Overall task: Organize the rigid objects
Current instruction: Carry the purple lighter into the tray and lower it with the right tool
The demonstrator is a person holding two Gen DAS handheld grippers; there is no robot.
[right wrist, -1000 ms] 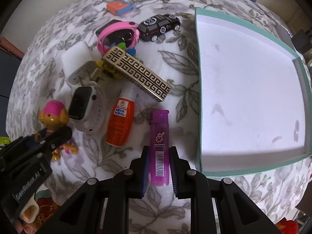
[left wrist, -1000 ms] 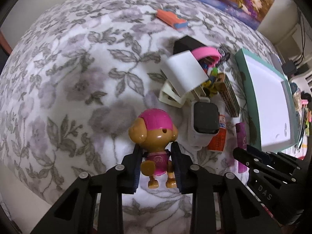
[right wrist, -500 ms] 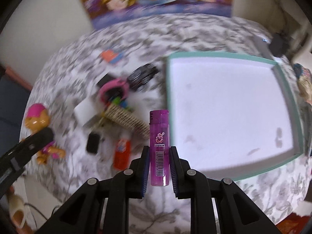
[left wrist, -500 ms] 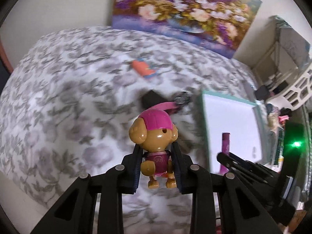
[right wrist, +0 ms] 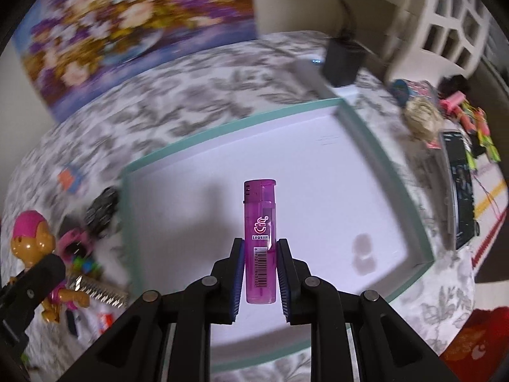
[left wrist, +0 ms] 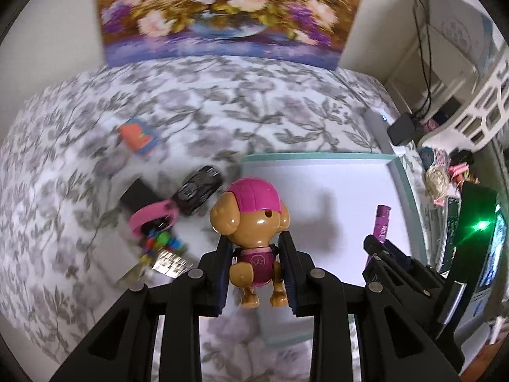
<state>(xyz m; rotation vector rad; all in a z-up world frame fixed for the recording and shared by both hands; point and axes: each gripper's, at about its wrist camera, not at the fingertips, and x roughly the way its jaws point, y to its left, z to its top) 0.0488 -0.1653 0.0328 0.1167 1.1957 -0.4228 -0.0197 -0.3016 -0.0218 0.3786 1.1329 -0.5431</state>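
My left gripper (left wrist: 256, 256) is shut on a brown toy dog with a pink cap (left wrist: 249, 219) and holds it in the air over the left edge of a white tray with a teal rim (left wrist: 318, 156). My right gripper (right wrist: 260, 251) is shut on a purple lighter (right wrist: 259, 232) and holds it upright above the tray's white floor (right wrist: 318, 165). The lighter (left wrist: 381, 224) and right gripper show at the right of the left wrist view. The toy dog (right wrist: 30, 240) shows at the left of the right wrist view.
On the floral cloth left of the tray lie a black toy car (left wrist: 198, 187), a pink ring object (left wrist: 152, 218), a gold patterned comb (right wrist: 98, 291) and an orange-blue block (left wrist: 138, 135). A flower painting (left wrist: 222, 9) leans behind. Clutter and a white basket (right wrist: 451, 22) stand at the right.
Both grippers have lifted their objects off the cloth and moved right, over the tray. The pile of objects now lies to the left and lower in both views.
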